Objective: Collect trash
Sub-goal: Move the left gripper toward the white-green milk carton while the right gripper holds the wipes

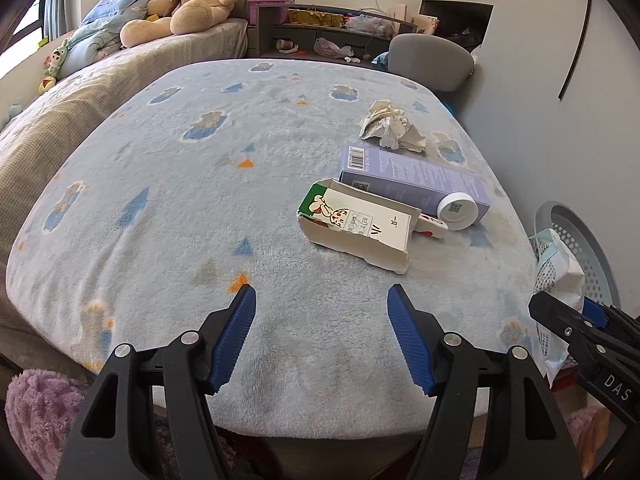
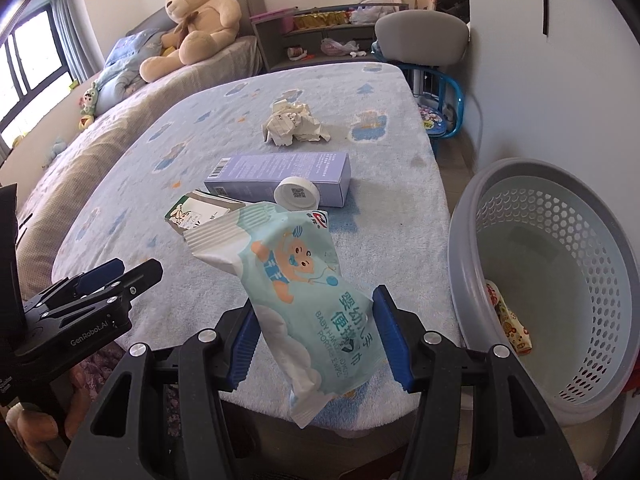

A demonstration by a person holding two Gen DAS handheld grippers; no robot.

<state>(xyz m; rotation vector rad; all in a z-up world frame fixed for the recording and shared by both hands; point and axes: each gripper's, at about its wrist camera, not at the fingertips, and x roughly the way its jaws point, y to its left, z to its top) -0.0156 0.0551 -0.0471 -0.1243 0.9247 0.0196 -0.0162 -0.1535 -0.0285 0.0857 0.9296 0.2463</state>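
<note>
My right gripper [image 2: 314, 310] is shut on a light blue baby wipes packet [image 2: 298, 280] and holds it above the table's near right edge, left of the grey basket [image 2: 472, 280]; the packet also shows in the left wrist view [image 1: 558, 276]. My left gripper [image 1: 322, 296] is open and empty over the near edge of the blanket-covered table [image 1: 180, 200]. On the table lie a torn white carton [image 1: 356, 228], a purple box [image 1: 412, 178], a white cap [image 1: 456, 210] and crumpled paper [image 1: 390, 124].
The basket [image 1: 580, 248] stands on the floor at the table's right and holds a small patterned wrapper [image 2: 510, 322]. A grey chair [image 1: 430, 60] stands behind the table. A bed with a teddy bear [image 1: 188, 0] is at the left. A blue stool [image 2: 438, 120] stands by the wall.
</note>
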